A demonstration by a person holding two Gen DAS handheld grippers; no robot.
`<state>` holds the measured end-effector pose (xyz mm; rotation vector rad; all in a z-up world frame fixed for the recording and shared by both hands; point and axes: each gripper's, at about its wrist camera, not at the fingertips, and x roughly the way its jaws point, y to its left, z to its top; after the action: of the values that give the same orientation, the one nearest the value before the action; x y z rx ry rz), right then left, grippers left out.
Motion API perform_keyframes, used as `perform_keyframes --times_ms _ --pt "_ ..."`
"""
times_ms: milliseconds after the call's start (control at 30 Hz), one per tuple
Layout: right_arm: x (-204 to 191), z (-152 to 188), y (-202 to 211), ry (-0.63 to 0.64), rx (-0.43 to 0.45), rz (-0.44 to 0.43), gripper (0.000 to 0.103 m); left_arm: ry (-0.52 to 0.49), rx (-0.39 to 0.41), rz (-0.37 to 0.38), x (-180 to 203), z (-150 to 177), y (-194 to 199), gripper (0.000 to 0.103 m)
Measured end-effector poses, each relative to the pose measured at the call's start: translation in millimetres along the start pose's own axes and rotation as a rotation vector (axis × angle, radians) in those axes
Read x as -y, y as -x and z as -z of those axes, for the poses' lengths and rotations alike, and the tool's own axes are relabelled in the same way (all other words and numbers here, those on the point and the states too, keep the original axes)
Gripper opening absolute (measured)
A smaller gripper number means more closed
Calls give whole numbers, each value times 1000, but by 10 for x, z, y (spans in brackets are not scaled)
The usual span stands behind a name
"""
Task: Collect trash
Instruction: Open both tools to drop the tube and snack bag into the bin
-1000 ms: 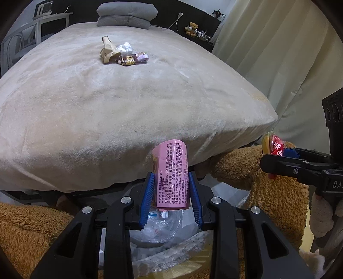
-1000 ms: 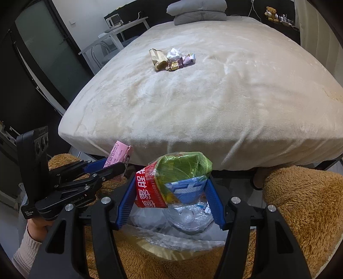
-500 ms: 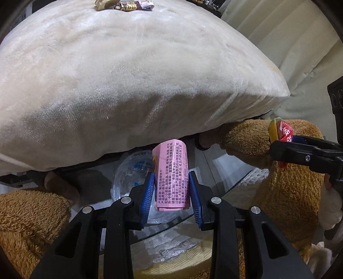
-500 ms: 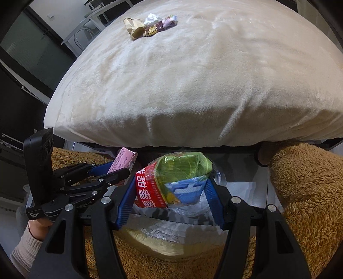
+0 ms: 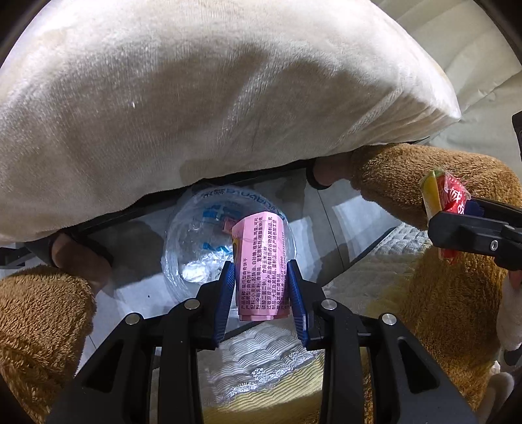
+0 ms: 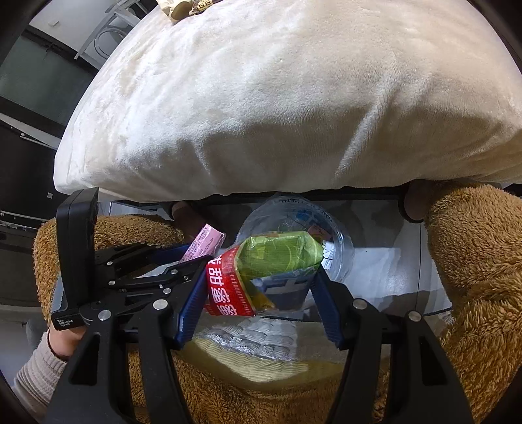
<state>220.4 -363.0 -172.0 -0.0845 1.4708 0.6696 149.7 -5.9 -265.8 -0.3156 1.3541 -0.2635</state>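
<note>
My left gripper [image 5: 261, 287] is shut on a pink snack wrapper [image 5: 261, 261] with printed text and holds it just above a clear plastic bag-lined bin [image 5: 195, 241] on the floor at the bed's foot. My right gripper [image 6: 257, 293] is shut on a green, red and blue wrapper [image 6: 261, 270] and holds it over the same bin [image 6: 329, 234]. The left gripper [image 6: 182, 261] shows at the left of the right wrist view, the right gripper [image 5: 456, 225] at the right of the left wrist view. More wrappers [image 6: 182, 5] lie far up the bed.
A cream blanket-covered bed [image 5: 212, 91] overhangs the bin. The person's brown fleece legs [image 5: 440, 202] and bare feet [image 5: 75, 257] flank the bin on both sides. A quilted mat [image 5: 261, 365] lies below the grippers. A curtain [image 5: 473, 65] hangs at the right.
Both grippers have tilted down and lowered toward the floor, with their wrappers still held. The bed top has slid out of view and the bin has come into the middle.
</note>
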Motion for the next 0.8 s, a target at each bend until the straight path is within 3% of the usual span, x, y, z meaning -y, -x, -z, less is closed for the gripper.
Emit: perform_keyframes --times_ms 333,500,600,667,800 --pt "34 -37 -72 -18 -35 1 62 15 -48 2 0 -54 -153 32" --pt "15 -32 -89 -22 -40 -9 68 5 -57 -7 -4 -52 -171 32" --pt "17 -32 -81 -25 -36 -14 73 -18 -56 -38 25 -48 -174 36" --pt "24 -32 -59 -31 -29 -15 77 -44 -59 -94 66 -46 -190 56" --pt "23 -37 -4 -32 -15 -7 77 -34 -54 -87 40 -49 -182 56"
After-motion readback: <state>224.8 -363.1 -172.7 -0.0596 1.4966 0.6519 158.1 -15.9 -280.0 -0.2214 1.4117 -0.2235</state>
